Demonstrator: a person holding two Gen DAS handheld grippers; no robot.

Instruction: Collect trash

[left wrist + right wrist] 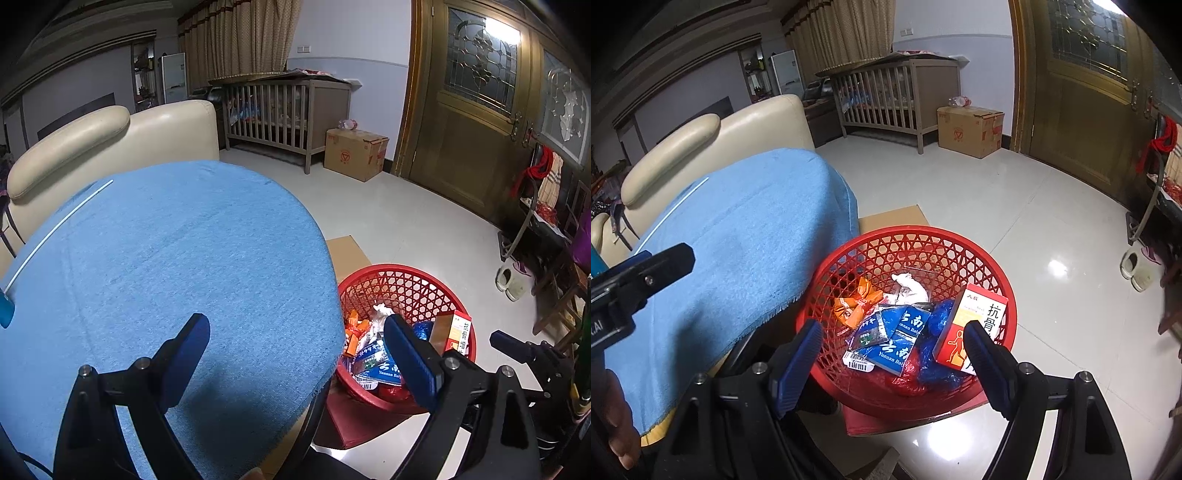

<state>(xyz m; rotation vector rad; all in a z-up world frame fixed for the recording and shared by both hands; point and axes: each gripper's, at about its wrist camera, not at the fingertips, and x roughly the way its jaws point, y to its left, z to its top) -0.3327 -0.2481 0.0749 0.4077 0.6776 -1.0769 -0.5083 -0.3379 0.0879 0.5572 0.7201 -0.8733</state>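
A: Where does the trash stand?

B: It lies in the red basket [905, 243] on the floor, just beside the table with the blue cloth [177, 251]: an orange wrapper [855, 304], a crumpled white tissue [910, 286], blue cartons [901, 339], blue plastic [942, 321] and a red-and-white medicine box [971, 328] leaning on the basket's wall.

A: So the collecting looks done?

B: Mostly, I judge. The cloth shows no litter; only a thin white stick [59, 225] lies along its far edge, and whether that counts as trash I cannot tell.

A: And the hands?

B: The left gripper [295, 350] hangs over the cloth's near edge, tilted down, fingers spread wide with nothing between them. The right gripper [892, 352] is above the basket, tilted down too, fingers apart and empty; the cartons seen between them lie below in the basket.
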